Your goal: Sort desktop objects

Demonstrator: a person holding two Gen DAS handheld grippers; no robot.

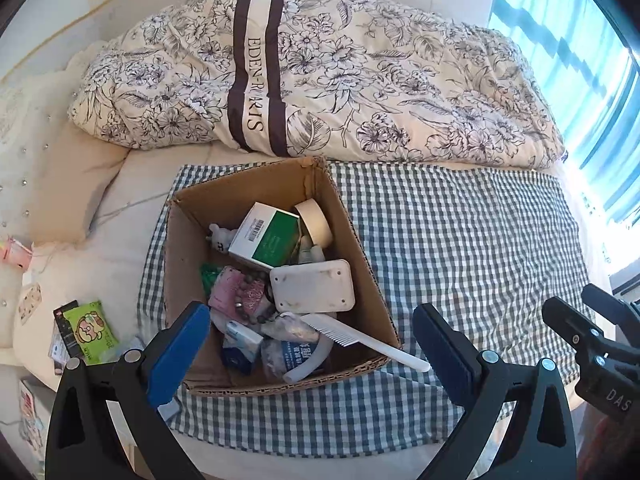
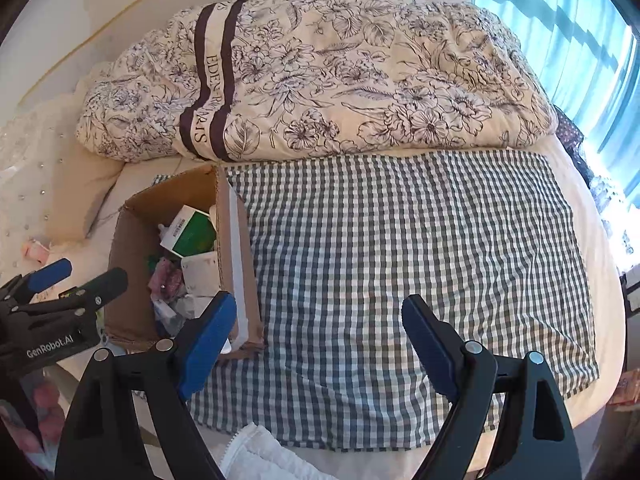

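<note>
Both claws hang spread and empty: the left gripper (image 1: 312, 328) over the cardboard box (image 1: 192, 248), the right gripper (image 2: 316, 320) over the checked cloth (image 2: 400, 240). The box, full of odds and ends with a white comb (image 1: 360, 340) poking out, sits at nine o'clock on the cloth.

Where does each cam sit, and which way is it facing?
Left wrist: on the left gripper, open, looking forward and down into the cardboard box; the right gripper shows at right.
Right wrist: on the right gripper, open, over the checked cloth; the left gripper shows at left.
Shared: box, cloth, floral quilt.
</note>
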